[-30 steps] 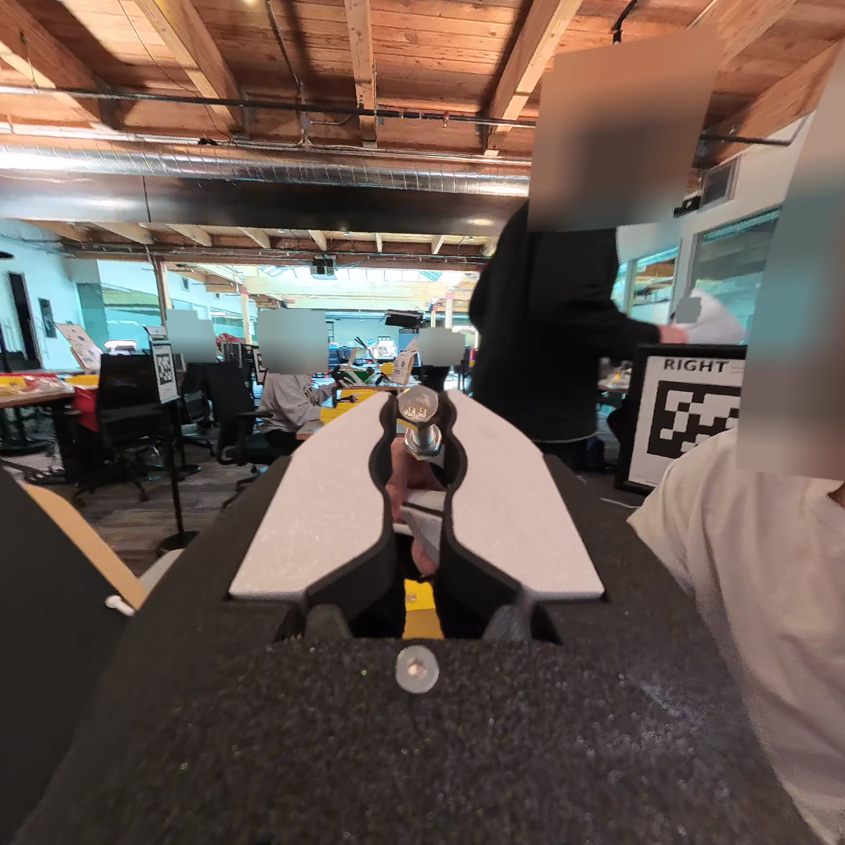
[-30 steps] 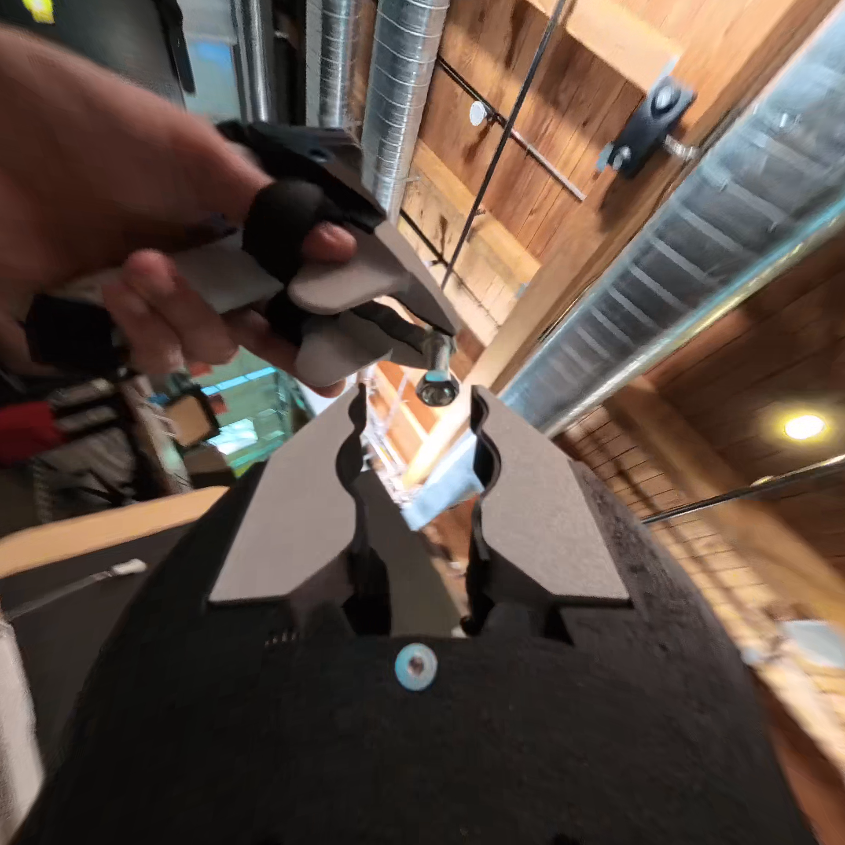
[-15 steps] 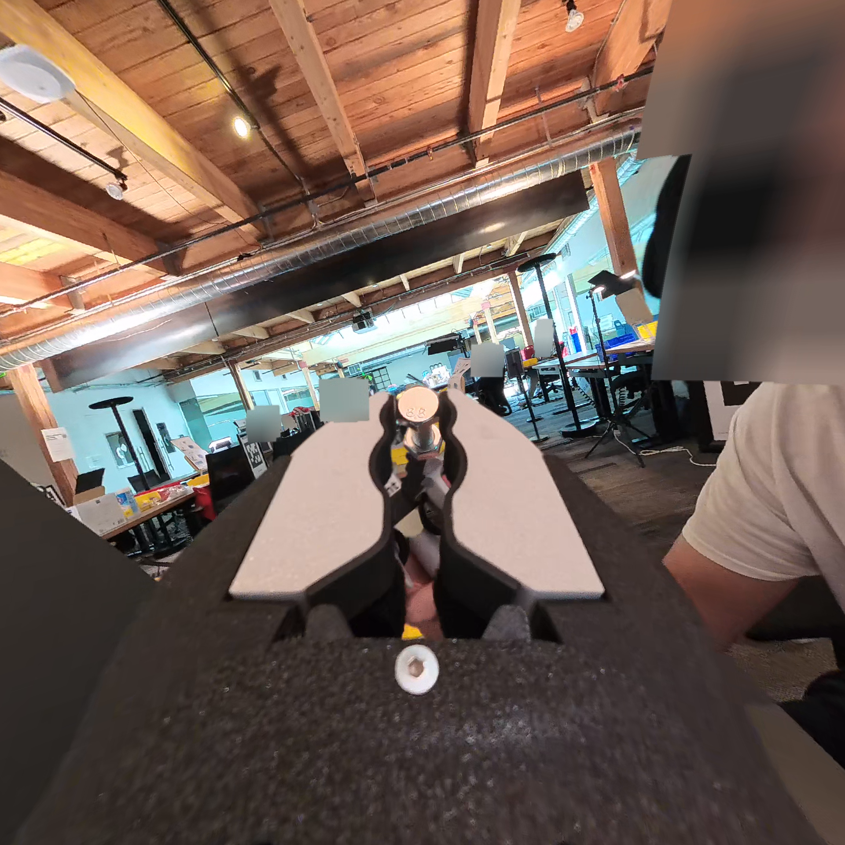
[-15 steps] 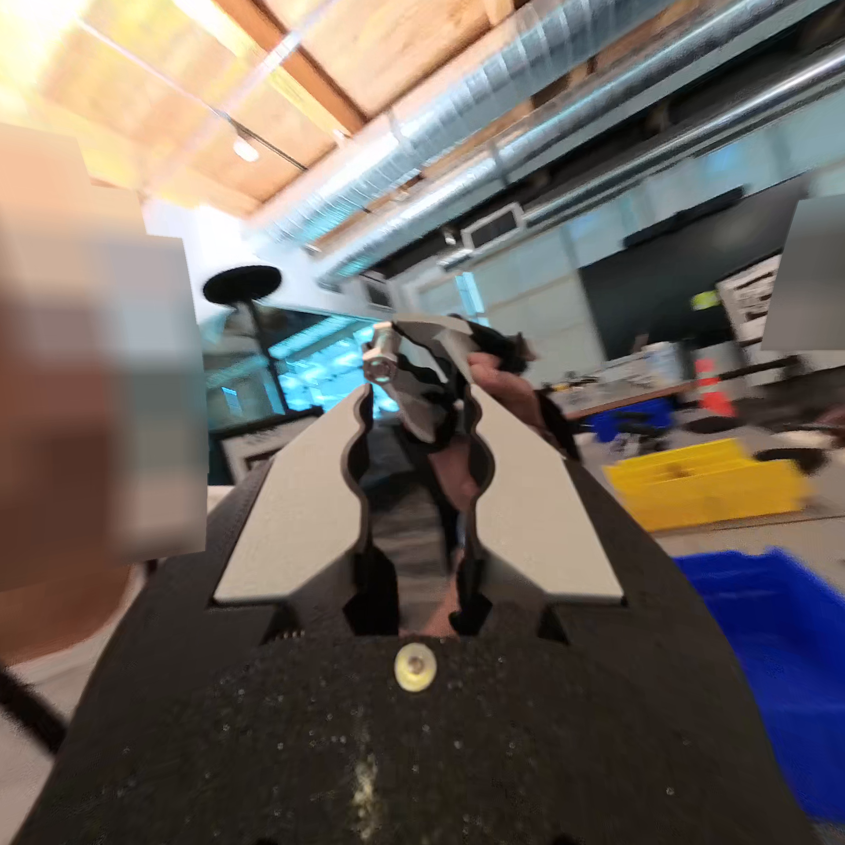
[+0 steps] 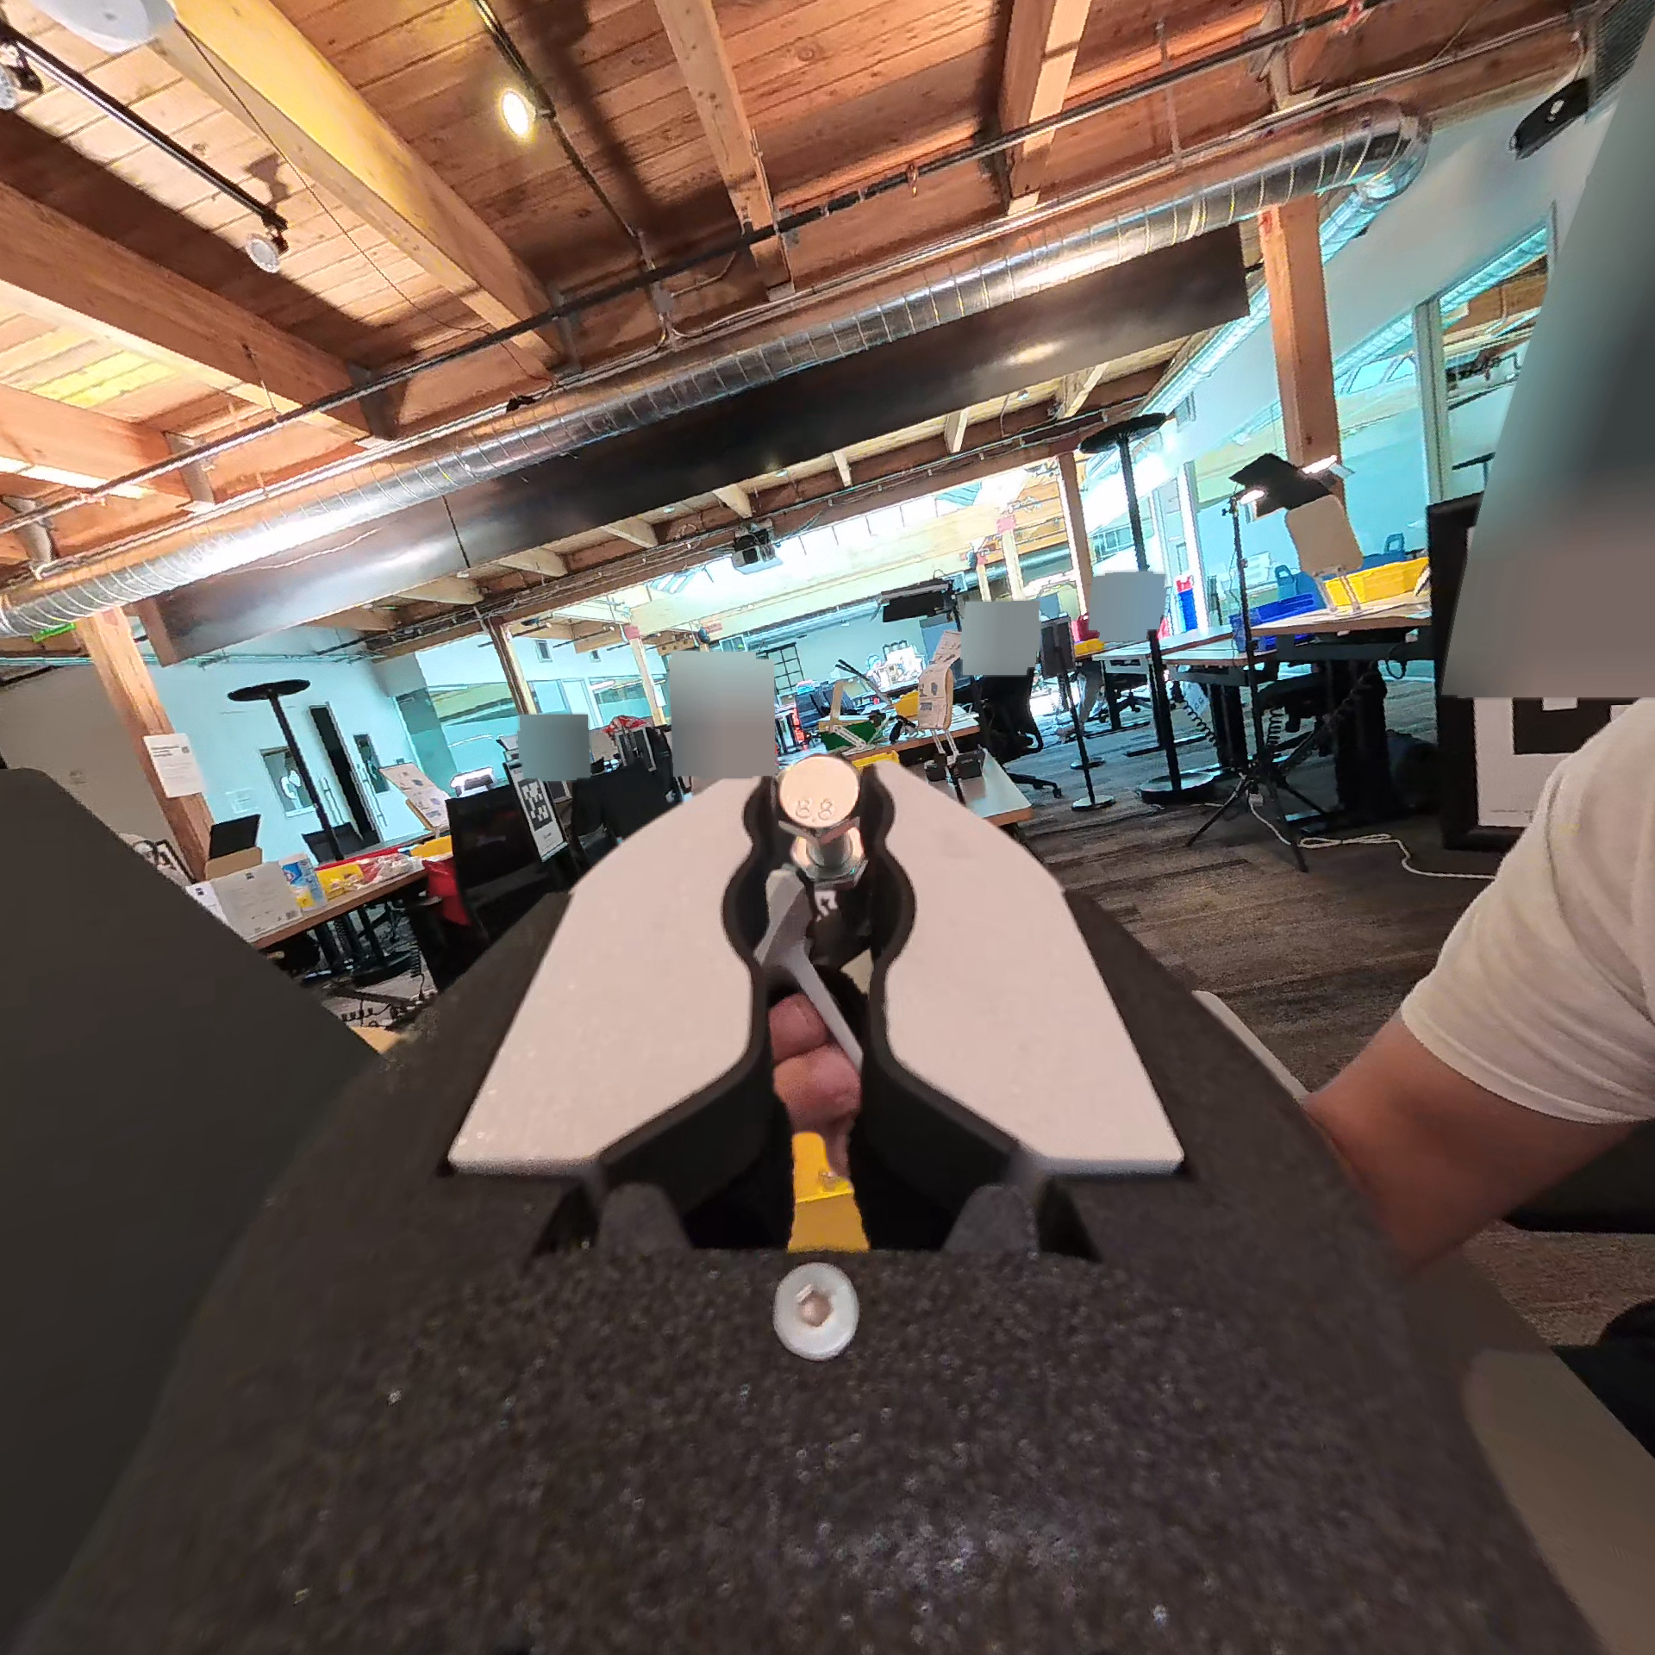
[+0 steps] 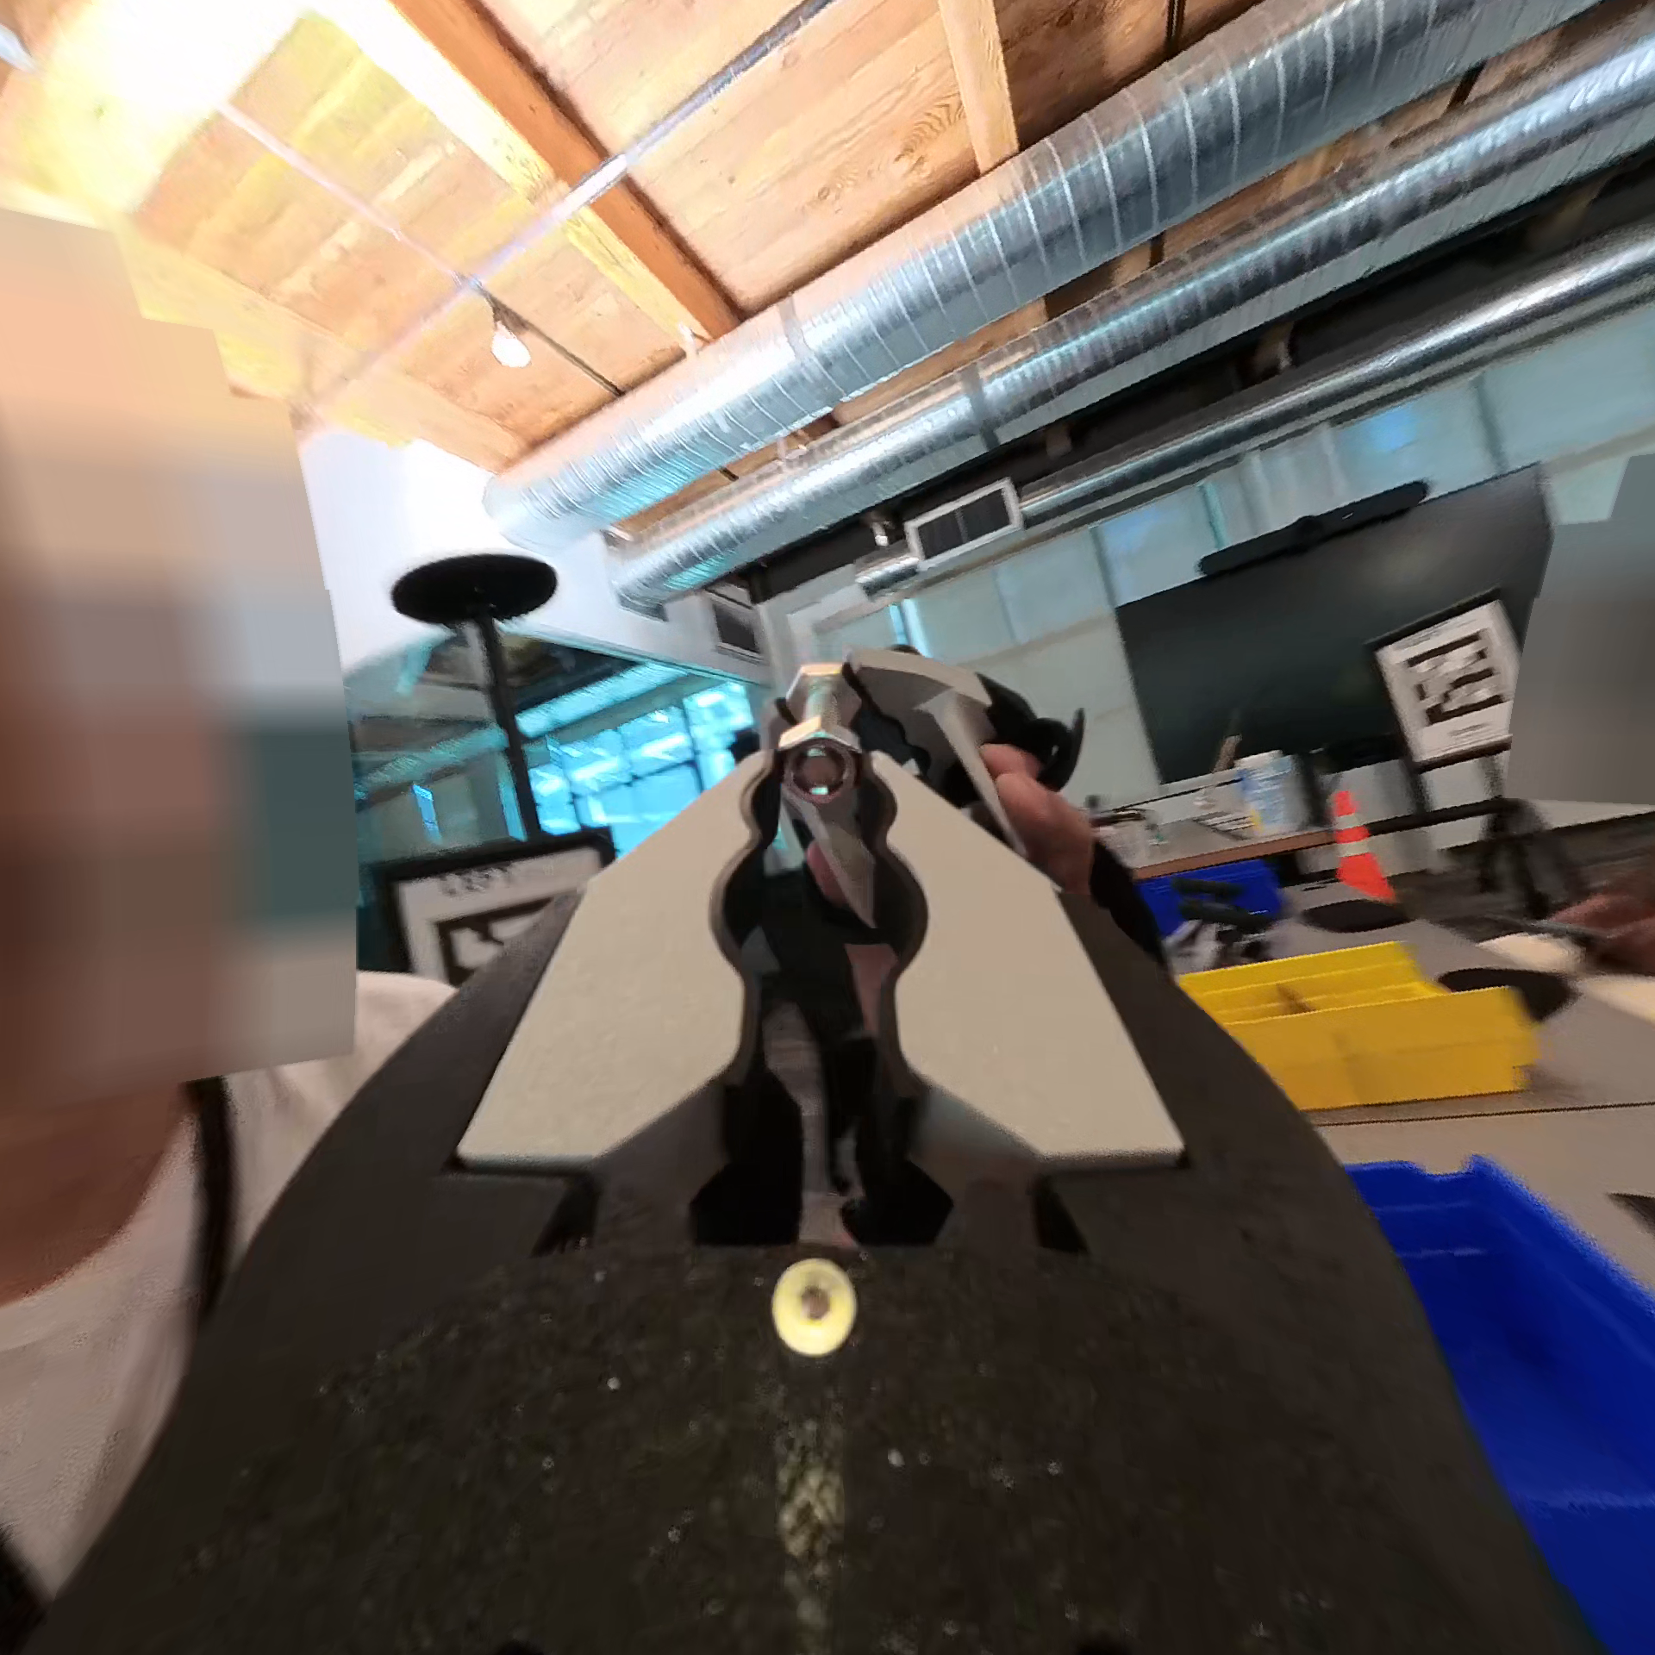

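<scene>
My left gripper (image 5: 819, 806) is shut on a silver hex bolt (image 5: 818, 800), gripping it just under the head, and holds it up in the air. A silver nut (image 5: 830, 858) sits on the bolt's shank right behind the head. My right gripper (image 6: 817, 772) faces the bolt end-on, and its jaws are closed on the nut (image 6: 817, 770). Beyond the nut in the right wrist view I see the bolt head (image 6: 810, 685) and the left gripper's fingers (image 6: 922, 716). The right gripper's fingers (image 5: 793, 940) show through the left gripper's gap.
A person in a white shirt (image 5: 1558, 940) holds both grippers; an arm is at the right. A yellow bin (image 6: 1361, 1021) and a blue bin (image 6: 1540, 1325) stand on a table at the right. Desks, chairs and stands fill the room behind.
The right gripper swung round to face the bolt's threaded end and closed on the nut; it was open before. The left gripper turned to the left and kept its hold on the bolt.
</scene>
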Motion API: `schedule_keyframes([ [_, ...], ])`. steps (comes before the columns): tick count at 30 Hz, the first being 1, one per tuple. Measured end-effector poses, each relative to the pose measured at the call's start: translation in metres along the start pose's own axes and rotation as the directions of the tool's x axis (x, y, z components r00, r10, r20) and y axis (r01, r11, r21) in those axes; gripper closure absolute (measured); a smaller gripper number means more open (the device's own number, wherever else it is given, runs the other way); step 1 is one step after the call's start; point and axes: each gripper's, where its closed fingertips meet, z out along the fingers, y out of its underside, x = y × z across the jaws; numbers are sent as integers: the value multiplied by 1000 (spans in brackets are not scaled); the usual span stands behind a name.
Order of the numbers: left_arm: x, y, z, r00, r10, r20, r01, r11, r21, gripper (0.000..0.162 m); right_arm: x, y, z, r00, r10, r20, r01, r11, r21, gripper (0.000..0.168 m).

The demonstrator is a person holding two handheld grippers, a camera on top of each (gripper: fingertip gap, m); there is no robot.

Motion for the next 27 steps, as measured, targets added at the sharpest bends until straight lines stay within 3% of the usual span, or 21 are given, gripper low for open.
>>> schedule_keyframes([
  [3,-1,0,0,998,-59,-20,60,998,9,145,0,1,0,939,-323,-118,317,946,-64,152],
  [5,0,-1,0,993,-105,-45,106,994,16,145,-1,2,0,788,-584,-196,564,812,-152,152],
  [8,2,-1,0,978,-185,-97,188,982,18,145,-4,2,0,396,-885,-243,830,459,-318,153],
  [10,3,1,-1,961,-248,-123,250,968,0,144,-5,4,-1,26,-979,-204,880,119,-461,152],
  [13,1,5,0,937,-326,-127,325,945,-24,145,-5,4,-4,-494,-868,-48,702,-365,-612,151],
  [14,-1,6,1,933,-341,-120,340,940,-28,145,-4,4,-5,-611,-792,10,607,-477,-635,151],
  [16,-4,8,1,931,-350,-105,349,937,-29,145,-2,1,-8,-752,-652,94,445,-607,-658,151],
  [18,-4,7,1,931,-347,-109,348,937,-19,145,-2,2,-7,-777,-625,77,435,-621,-653,151],
  [20,-5,4,0,938,-328,-109,331,944,3,145,2,10,-4,-683,-729,47,544,-551,-633,131],
  [22,-4,-3,-3,951,-288,-114,294,955,38,145,2,7,-4,-555,-831,-38,663,-414,-624,118],
  [24,-2,-11,-7,966,-234,-105,243,967,75,145,2,3,-5,-316,-935,-164,802,-170,-572,114],
  [27,2,-15,-10,988,-136,-78,142,987,74,145,6,0,-5,246,-924,-293,844,353,-404,117],
])
